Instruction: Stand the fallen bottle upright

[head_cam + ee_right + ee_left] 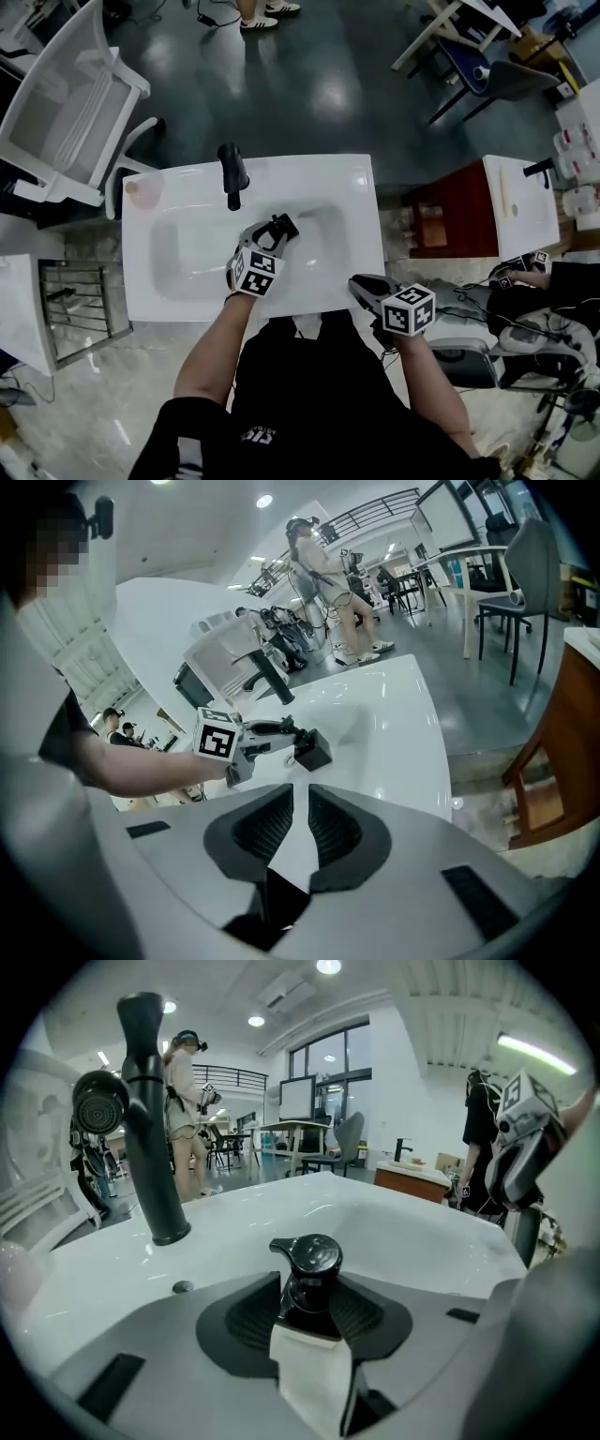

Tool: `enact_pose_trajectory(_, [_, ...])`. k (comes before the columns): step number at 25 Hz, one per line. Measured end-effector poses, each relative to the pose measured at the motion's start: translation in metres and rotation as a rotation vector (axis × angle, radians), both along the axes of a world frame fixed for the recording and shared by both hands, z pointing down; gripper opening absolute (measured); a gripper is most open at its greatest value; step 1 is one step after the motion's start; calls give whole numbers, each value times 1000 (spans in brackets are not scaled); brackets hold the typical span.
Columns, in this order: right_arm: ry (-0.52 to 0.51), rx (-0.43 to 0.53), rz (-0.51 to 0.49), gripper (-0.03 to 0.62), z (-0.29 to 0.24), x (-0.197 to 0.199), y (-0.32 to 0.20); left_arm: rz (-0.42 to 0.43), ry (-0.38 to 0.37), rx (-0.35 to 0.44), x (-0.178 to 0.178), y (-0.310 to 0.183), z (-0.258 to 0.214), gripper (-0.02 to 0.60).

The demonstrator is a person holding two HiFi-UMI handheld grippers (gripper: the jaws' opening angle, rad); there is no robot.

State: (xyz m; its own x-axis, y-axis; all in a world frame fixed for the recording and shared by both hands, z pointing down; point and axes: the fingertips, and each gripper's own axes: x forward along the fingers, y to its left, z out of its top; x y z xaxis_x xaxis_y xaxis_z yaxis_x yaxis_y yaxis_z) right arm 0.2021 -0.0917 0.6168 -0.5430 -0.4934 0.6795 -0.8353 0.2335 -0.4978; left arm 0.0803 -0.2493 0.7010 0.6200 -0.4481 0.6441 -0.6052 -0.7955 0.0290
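A dark pump bottle (285,223) with a white label stands nearly upright in the basin of the white sink (347,187), just in front of the black faucet (232,175). My left gripper (275,232) reaches over the front rim. Its jaws stand either side of the bottle (314,1258) below the black pump head, spread apart without clearly squeezing it. In the right gripper view the bottle (316,751) rests on the basin floor at the left gripper's tips. My right gripper (361,284) hovers at the sink's front right corner, with a narrow gap between its jaws and nothing in it.
A pale pink cup (141,190) sits on the sink's back left corner. A white chair (75,103) stands behind on the left, and a second sink (520,202) with a wooden cabinet stands on the right. A person (183,1101) stands far off in the room.
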Motion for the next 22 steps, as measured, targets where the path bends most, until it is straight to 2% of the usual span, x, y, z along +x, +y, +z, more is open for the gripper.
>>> enact_pose_trajectory(3, [-1,2,-1,64,-3,-2,-1,19,36,-14,9,-4,1,248])
enact_pose_trajectory(4, [2,6,-1,64,-5,-3,-2,37,42,-14,15,-5,1,250])
enact_pose_trajectory(5, [5,9,-1,64,-8,-2,-3,56,43,-12,21,-5,0,247])
enact_pose_trajectory(7, [11,12,0,64,-12,0,-3,78,29,-7,30,-4,-1,165])
enact_pose_trajectory(12, [22,10,12,64,-21,20,3,59,12,-5,43,-7,-9,125])
enact_pose_trajectory(15, [11,15,41,64,-27,39,6,73,57,10,60,-6,-34,101])
enact_pose_trajectory(22, [-67,38,120,61,-34,74,7,136,170,108,117,1,-115,100])
